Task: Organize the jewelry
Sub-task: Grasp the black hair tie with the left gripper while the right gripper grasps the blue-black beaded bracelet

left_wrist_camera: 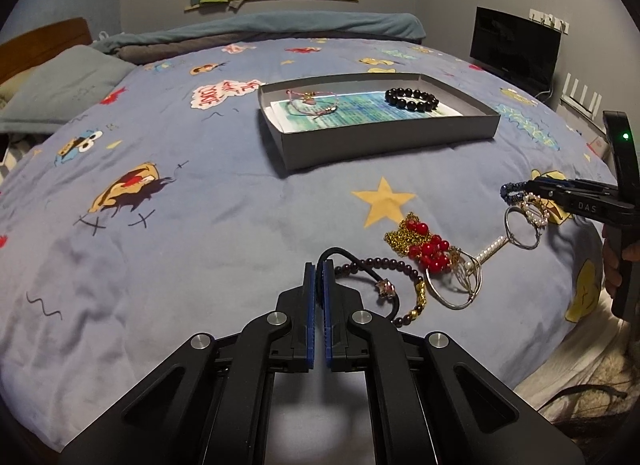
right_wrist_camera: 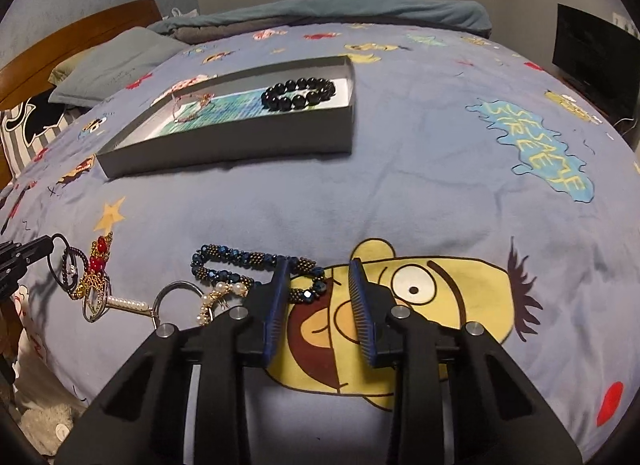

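Observation:
My left gripper (left_wrist_camera: 319, 265) is shut on the black cord of a dark bead bracelet (left_wrist_camera: 372, 263) lying on the blue bedspread. My right gripper (right_wrist_camera: 318, 265) stands open around one end of a blue and gold beaded bracelet (right_wrist_camera: 240, 261). That end touches its left finger while the right pad stays clear. Between the two bracelets lie a red and gold piece (left_wrist_camera: 424, 245), a silver ring piece with a pearl bar (left_wrist_camera: 492, 251) and a pearl cluster (left_wrist_camera: 534, 211). Farther back, the grey tray (left_wrist_camera: 384, 145) holds a black bead bracelet (left_wrist_camera: 390, 97) and a pink string bracelet (left_wrist_camera: 316, 103).
A grey pillow (left_wrist_camera: 64, 85) and a wooden headboard (right_wrist_camera: 80, 37) are at the left. A folded blanket (left_wrist_camera: 260, 31) lies along the bed's far side. A dark monitor (left_wrist_camera: 516, 49) stands at the right. A hand (left_wrist_camera: 612, 265) holds the right gripper beside the bed's near right edge.

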The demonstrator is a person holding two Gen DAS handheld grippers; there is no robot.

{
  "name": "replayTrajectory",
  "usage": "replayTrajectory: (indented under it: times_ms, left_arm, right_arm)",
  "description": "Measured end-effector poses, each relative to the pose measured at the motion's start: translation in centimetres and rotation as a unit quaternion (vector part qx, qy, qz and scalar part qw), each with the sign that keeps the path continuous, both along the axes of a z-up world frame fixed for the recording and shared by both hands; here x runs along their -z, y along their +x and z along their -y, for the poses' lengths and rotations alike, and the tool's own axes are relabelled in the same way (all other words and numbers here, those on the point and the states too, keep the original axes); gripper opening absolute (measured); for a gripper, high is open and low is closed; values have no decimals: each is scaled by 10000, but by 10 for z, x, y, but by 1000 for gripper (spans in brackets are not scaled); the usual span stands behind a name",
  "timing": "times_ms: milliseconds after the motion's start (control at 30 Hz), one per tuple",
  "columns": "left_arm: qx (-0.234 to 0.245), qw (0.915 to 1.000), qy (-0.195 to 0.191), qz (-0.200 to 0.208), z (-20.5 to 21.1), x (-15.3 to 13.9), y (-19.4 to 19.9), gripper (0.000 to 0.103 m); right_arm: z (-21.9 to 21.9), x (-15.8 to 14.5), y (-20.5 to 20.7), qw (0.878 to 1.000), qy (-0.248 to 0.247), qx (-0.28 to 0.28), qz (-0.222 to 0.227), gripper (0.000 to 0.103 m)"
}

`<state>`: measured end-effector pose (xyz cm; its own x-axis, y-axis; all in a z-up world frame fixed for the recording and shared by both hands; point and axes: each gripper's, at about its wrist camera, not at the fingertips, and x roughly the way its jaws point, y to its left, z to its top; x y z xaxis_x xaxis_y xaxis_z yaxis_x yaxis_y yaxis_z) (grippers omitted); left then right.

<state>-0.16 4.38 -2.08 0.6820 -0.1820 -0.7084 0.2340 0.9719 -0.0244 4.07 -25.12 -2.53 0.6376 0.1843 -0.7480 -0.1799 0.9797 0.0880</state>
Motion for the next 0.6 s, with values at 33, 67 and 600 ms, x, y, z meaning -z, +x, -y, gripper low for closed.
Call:
replayTrajectory:
  times_ms: [33,67,600]
  left_arm:
    - [5,10000,2,3,0,0,0,4]
    - [5,10000,3,6,1,0,0,4]
    - [54,9991,-39,422,-2,-28,-1,4]
  right_arm:
    - [0,3,4,9999,51,-21,-126,31]
    - [-1,5,6,9997,65,-55,-214,31]
    - [1,-40,-8,9979,296,-211,542,8]
